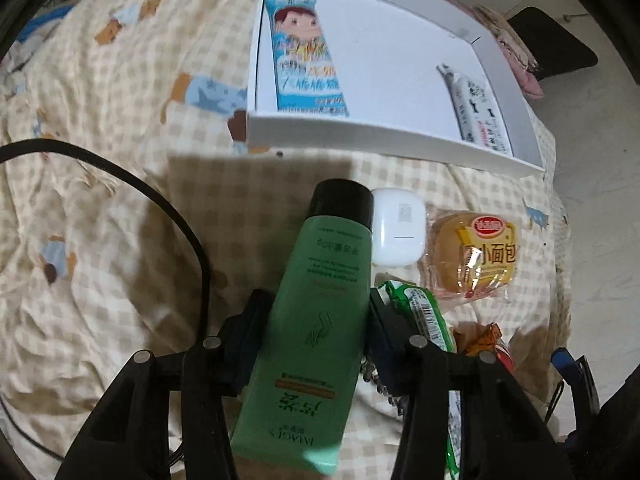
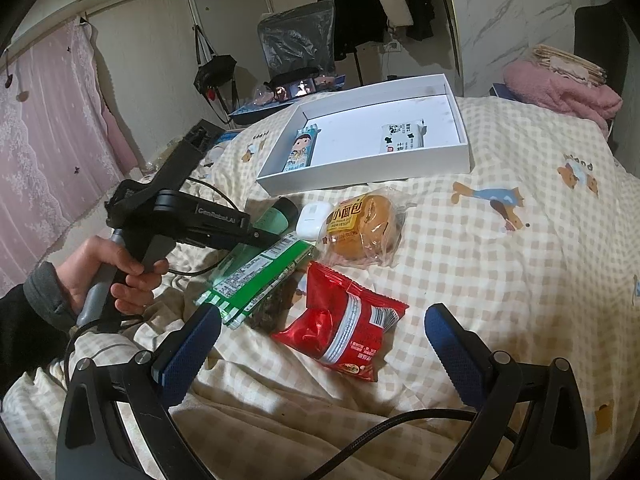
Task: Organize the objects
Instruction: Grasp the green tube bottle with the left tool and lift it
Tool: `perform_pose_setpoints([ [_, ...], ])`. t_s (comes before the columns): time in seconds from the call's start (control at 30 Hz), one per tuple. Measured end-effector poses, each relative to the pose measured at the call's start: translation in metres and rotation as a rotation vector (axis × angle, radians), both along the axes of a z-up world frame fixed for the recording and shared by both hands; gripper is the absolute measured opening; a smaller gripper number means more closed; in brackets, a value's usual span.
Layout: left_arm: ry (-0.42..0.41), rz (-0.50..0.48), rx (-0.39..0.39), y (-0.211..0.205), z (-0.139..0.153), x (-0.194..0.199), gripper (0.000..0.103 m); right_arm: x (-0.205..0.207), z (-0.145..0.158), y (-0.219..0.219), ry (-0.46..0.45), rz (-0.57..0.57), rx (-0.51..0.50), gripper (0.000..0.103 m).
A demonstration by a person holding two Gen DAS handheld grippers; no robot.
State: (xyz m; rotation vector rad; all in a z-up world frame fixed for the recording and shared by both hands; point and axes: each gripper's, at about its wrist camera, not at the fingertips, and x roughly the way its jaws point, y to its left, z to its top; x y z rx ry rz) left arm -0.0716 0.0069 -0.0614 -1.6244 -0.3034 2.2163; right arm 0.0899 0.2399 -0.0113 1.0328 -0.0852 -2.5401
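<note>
My left gripper (image 1: 320, 312) is shut on a green tube with a black cap (image 1: 316, 320), held above the bed; the tube also shows in the right wrist view (image 2: 276, 216). Ahead lies a white box (image 1: 360, 130) holding a blue cartoon snack pack (image 1: 306, 56) and a white packet (image 1: 480, 112). Beside the tube lie a white earbud case (image 1: 398, 228), a wrapped bun (image 1: 476, 256) and a green snack pack (image 1: 424, 312). My right gripper (image 2: 320, 340) is open and empty, just above a red snack bag (image 2: 344, 328).
A checkered quilt (image 2: 500, 260) covers the bed. A black cable (image 1: 168, 208) loops at left. Pink blankets (image 2: 560, 88) sit at the far right. A bag and hanging clothes stand behind the bed.
</note>
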Motion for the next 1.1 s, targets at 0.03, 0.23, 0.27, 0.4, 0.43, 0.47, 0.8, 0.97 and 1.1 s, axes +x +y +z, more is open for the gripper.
perform_pose_setpoints([
  [0.03, 0.014, 0.008, 0.005, -0.002, 0.004, 0.002, 0.051, 0.0, 0.0, 0.0, -0.001, 0.0, 0.0, 0.102],
  [0.23, 0.063, 0.084, 0.121, -0.023, 0.034, 0.015, 0.049, -0.001, -0.001, 0.0, -0.005, 0.001, 0.001, 0.102],
  [0.27, 0.072, 0.095, 0.143, -0.026, 0.04, 0.017, 0.048, -0.001, -0.002, 0.0, -0.006, 0.002, 0.001, 0.102],
  [0.4, 0.112, 0.13, 0.221, -0.042, 0.065, 0.026, 0.045, -0.001, -0.002, 0.0, -0.007, 0.001, 0.001, 0.102],
  [0.43, 0.122, 0.135, 0.233, -0.044, 0.069, 0.03, 0.045, -0.001, -0.002, -0.001, -0.008, 0.001, 0.002, 0.102],
  [0.47, 0.131, 0.139, 0.243, -0.048, 0.074, 0.034, 0.044, -0.001, -0.002, 0.0, -0.008, 0.001, 0.001, 0.102],
  [0.8, 0.175, 0.151, 0.358, -0.03, 0.084, 0.077, 0.044, -0.001, -0.003, 0.0, -0.012, 0.002, -0.001, 0.102],
  [0.97, 0.23, 0.064, 0.366, -0.005, 0.09, 0.098, 0.044, -0.001, -0.001, 0.002, -0.009, -0.004, -0.006, 0.102],
  [1.1, 0.296, 0.012, 0.24, 0.015, 0.086, 0.103, 0.044, -0.002, -0.001, 0.0, -0.014, 0.005, -0.001, 0.102],
])
